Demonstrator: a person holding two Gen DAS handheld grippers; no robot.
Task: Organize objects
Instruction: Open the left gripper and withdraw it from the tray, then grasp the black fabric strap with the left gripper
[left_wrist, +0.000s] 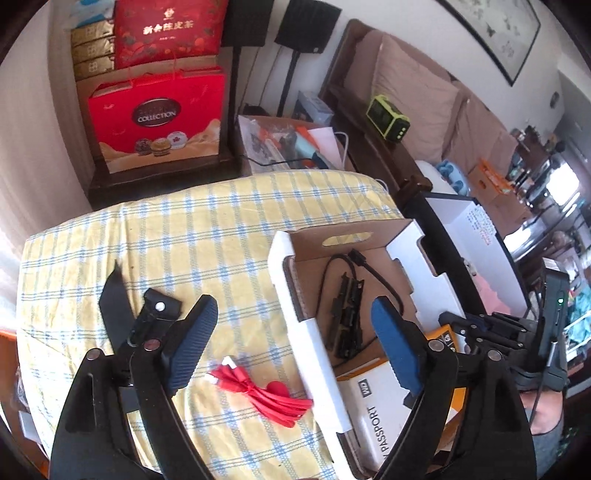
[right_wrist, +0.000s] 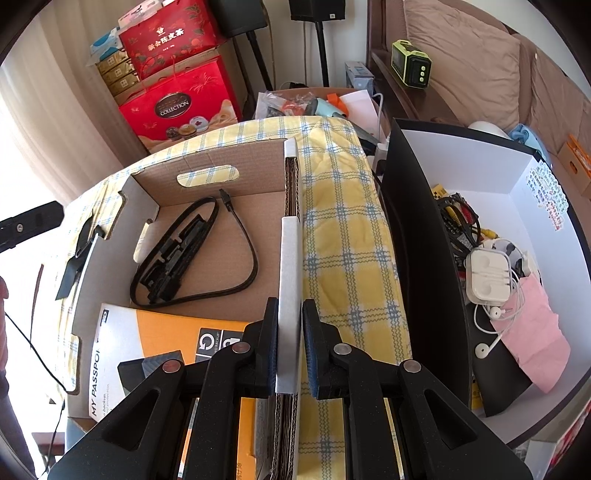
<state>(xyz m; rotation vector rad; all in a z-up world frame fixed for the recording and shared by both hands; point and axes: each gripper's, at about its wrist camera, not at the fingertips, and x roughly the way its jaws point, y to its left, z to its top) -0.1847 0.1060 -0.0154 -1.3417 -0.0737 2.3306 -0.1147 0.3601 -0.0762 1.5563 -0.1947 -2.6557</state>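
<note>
Yellow checked cloth (left_wrist: 177, 221) is covering the desk, and on it the cardboard box (right_wrist: 207, 166) is sitting with a black cable adapter (right_wrist: 177, 254) and an orange-and-white hard-drive package (right_wrist: 155, 339) lying inside. I am clenching my right gripper (right_wrist: 290, 343) on the box's white-edged side wall (right_wrist: 290, 258). My left gripper (left_wrist: 291, 332) is hanging released, its fingers (left_wrist: 195, 339) spread wide with nothing between them, straddling the box's other wall above the red cable bundle (left_wrist: 266, 395) lying on the cloth.
</note>
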